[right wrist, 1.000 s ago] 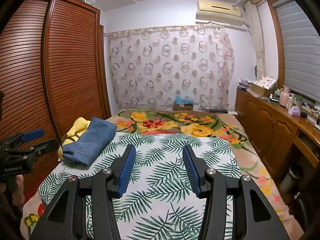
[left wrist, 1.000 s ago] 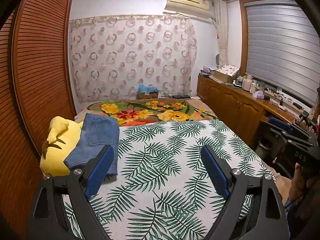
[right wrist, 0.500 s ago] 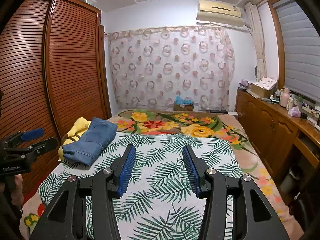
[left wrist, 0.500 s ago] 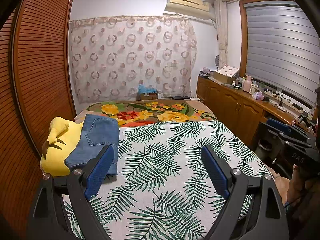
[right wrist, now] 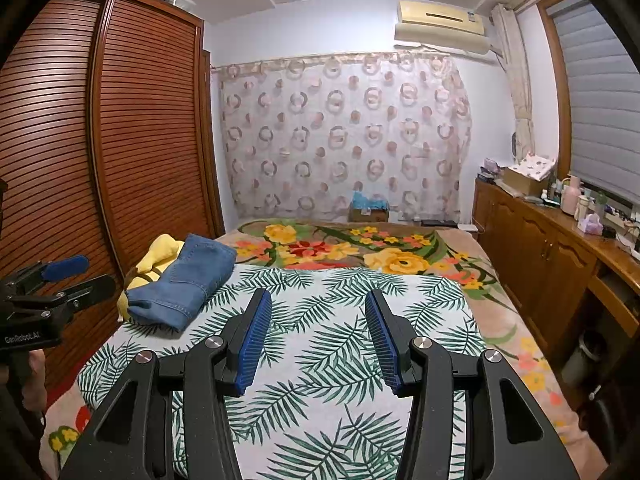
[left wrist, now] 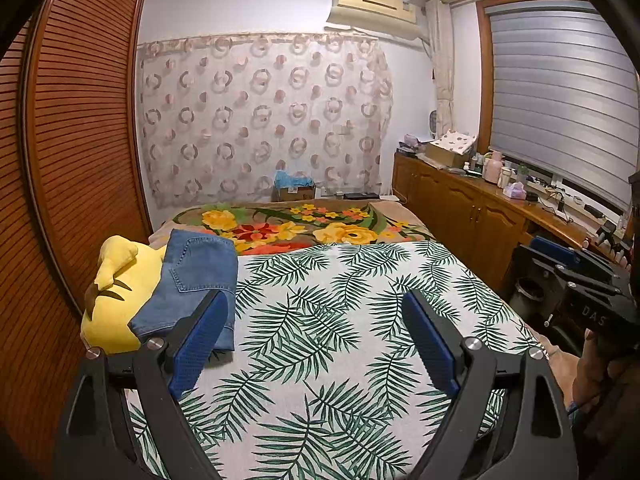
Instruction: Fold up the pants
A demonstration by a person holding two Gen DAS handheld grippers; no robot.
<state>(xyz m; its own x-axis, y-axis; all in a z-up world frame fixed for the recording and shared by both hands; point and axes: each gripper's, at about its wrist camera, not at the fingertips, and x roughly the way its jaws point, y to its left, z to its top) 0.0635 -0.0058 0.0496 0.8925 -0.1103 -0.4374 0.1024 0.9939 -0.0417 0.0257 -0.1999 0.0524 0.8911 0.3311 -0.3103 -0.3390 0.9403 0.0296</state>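
Folded blue denim pants (left wrist: 192,280) (right wrist: 188,280) lie at the bed's left edge, resting partly on a yellow plush toy (left wrist: 116,292) (right wrist: 156,258). My left gripper (left wrist: 314,304) hovers open above the palm-leaf sheet (left wrist: 320,340), its left pad just in front of the pants, nothing between its fingers. My right gripper (right wrist: 318,300) stands open over the middle of the sheet (right wrist: 320,360), to the right of the pants and apart from them, holding nothing. Each gripper shows at the edge of the other's view: right gripper (left wrist: 576,276), left gripper (right wrist: 60,280).
A floral blanket (right wrist: 352,244) covers the far half of the bed. A slatted wooden wardrobe (right wrist: 120,140) runs along the left. A wooden cabinet (right wrist: 552,252) with bottles and boxes lines the right wall under the blinds. A box (right wrist: 368,208) sits by the curtain.
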